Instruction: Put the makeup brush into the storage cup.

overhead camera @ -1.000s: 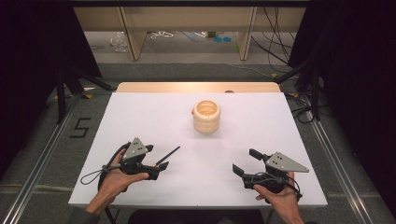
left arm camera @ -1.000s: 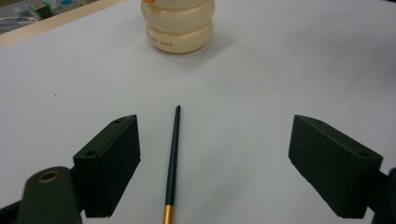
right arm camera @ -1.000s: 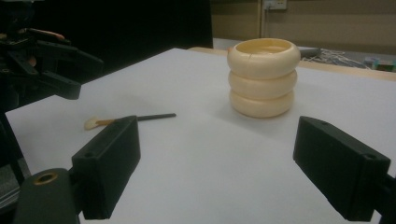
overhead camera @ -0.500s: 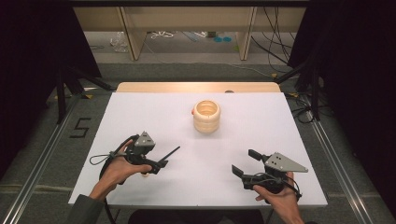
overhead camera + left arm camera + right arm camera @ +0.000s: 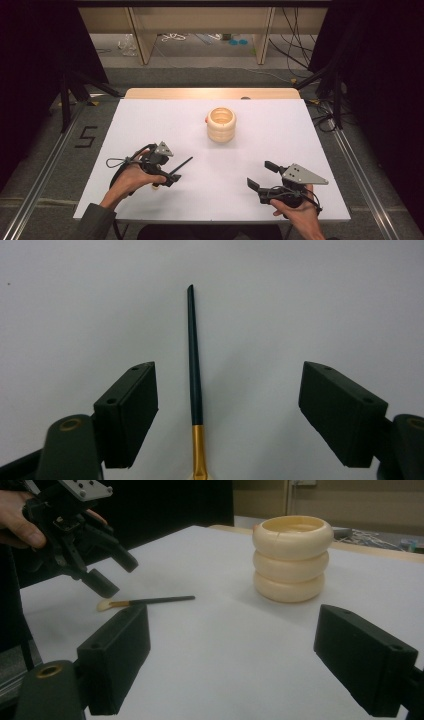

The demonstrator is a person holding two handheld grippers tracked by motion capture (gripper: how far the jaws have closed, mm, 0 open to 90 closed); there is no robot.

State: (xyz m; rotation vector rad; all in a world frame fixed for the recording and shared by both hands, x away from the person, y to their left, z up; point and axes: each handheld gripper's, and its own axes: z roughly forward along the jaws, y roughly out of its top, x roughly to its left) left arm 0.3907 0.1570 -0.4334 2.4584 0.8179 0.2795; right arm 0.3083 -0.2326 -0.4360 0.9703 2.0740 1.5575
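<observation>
My left tongs [image 5: 176,174] have shifted over the makeup brush [image 5: 194,365], closing but still unclenched, to straddle it; right tongs [image 5: 261,175] released.

You're in a lab recording bay: a white-topped worktop [image 5: 300,130] ringed by black curtains [image 5: 380,75], aluminium floor rails [image 5: 357,172] on both sides, loose cables [image 5: 295,40] and plain wooden shelving [image 5: 140,35] at the far end.

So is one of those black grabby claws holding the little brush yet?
No. The left gripper hangs open over the black-handled, gold-banded brush, jaws just closing but not touching. The right gripper is open.
</observation>
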